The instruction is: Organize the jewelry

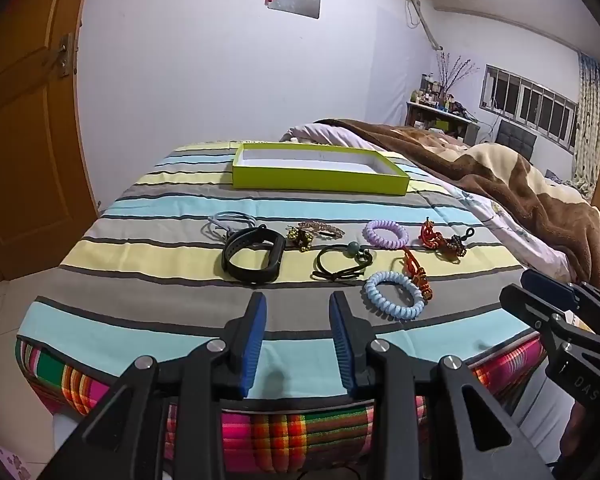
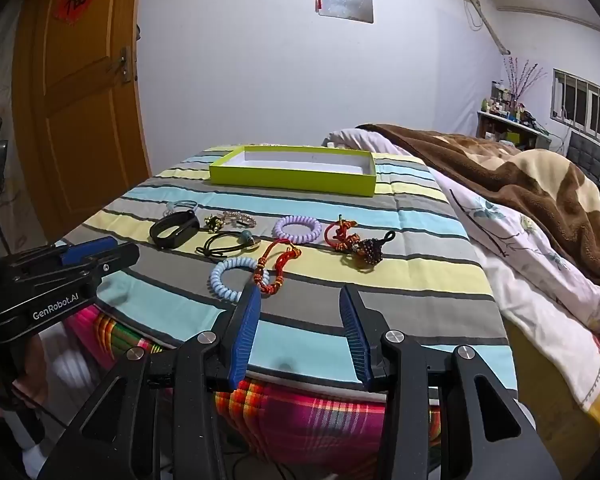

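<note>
Several pieces lie on the striped bedspread: a black wristband, a light blue coil tie, a purple coil tie, a dark cord with a bead, orange knotted cords and a beaded charm. An empty lime-green tray sits beyond them. My left gripper is open and empty at the bed's near edge. My right gripper is open and empty, just right of the blue coil tie.
A brown blanket and a floral sheet cover the bed to the right. A wooden door stands at the left. A plaid cover hangs over the bed's front edge. A cluttered shelf is at the far right.
</note>
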